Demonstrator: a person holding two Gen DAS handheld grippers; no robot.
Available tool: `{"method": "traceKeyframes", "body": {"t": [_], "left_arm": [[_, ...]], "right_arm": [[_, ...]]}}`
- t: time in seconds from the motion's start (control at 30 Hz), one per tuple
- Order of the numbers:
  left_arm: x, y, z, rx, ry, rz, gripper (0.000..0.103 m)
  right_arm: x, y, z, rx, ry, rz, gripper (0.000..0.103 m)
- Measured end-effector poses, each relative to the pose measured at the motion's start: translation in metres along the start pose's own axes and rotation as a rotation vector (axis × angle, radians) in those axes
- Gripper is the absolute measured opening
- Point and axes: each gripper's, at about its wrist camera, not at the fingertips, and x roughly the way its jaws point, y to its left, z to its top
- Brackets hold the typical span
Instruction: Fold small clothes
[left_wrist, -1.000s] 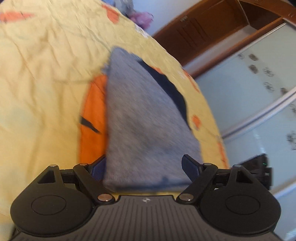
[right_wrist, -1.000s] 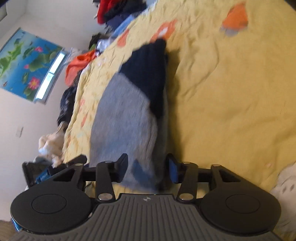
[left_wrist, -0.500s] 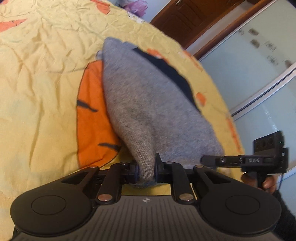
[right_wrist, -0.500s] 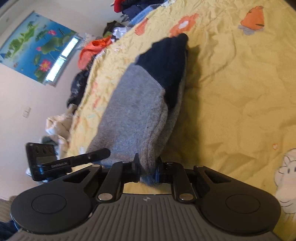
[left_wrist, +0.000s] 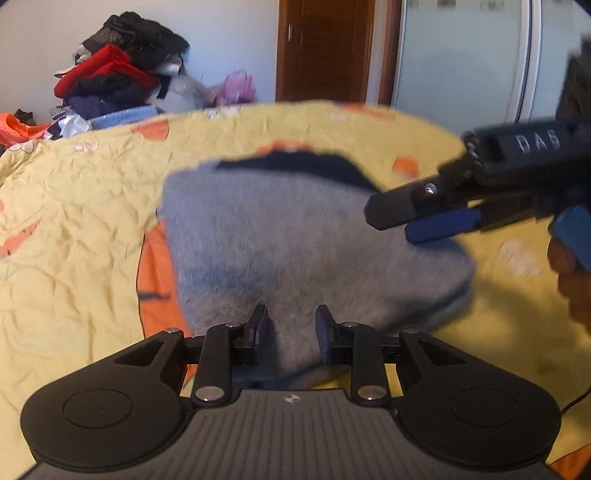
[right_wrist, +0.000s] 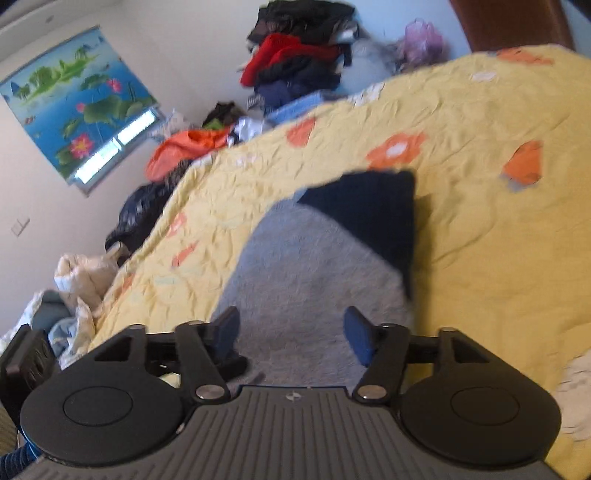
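Two grippers, left gripper (left_wrist: 290, 334) and right gripper (right_wrist: 291, 336), both just opening, grey garment (left_wrist: 295, 240) loose between jaws

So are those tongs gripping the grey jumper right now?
No. Both tongs, left and right, have just opened; the grey jumper lies loose between them on the bed.

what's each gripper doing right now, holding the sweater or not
Left gripper: jaws just opening, a narrow gap, grey sweater between them, not pinched.
Right gripper: jaws just opened wide over the sweater, holding nothing.

Grey knit garment (left_wrist: 280, 236) folded flat on yellow bedspread (left_wrist: 74, 206); navy band (far end) (right_wrist: 369, 206).
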Motion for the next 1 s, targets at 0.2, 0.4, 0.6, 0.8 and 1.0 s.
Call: {"method": "traceKeyframes", "body": {"t": [0.2, 0.4, 0.6, 0.8, 1.0], "left_arm": [[0.001, 0.016, -0.002, -0.063, -0.020, -0.039, 0.027], [-0.042, 0.003, -0.020, -0.107, -0.077, 0.051, 0.073], [-0.039, -0.011, -0.049, -0.139, -0.056, 0.171, 0.084], [-0.027, -0.013, -0.058, -0.153, -0.055, 0.254, 0.094], [-0.028, -0.010, -0.064, -0.168, -0.077, 0.263, 0.098]], "right_arm": [[0.012, -0.010, -0.008, 0.003, 0.002, -0.029, 0.056], [-0.035, 0.018, -0.042, -0.063, -0.093, -0.131, 0.071], [-0.021, 0.035, -0.088, -0.199, -0.080, -0.379, 0.074], [0.003, 0.045, -0.111, -0.276, -0.110, -0.499, 0.103], [0.008, 0.042, -0.107, -0.216, -0.141, -0.559, 0.103]]}}
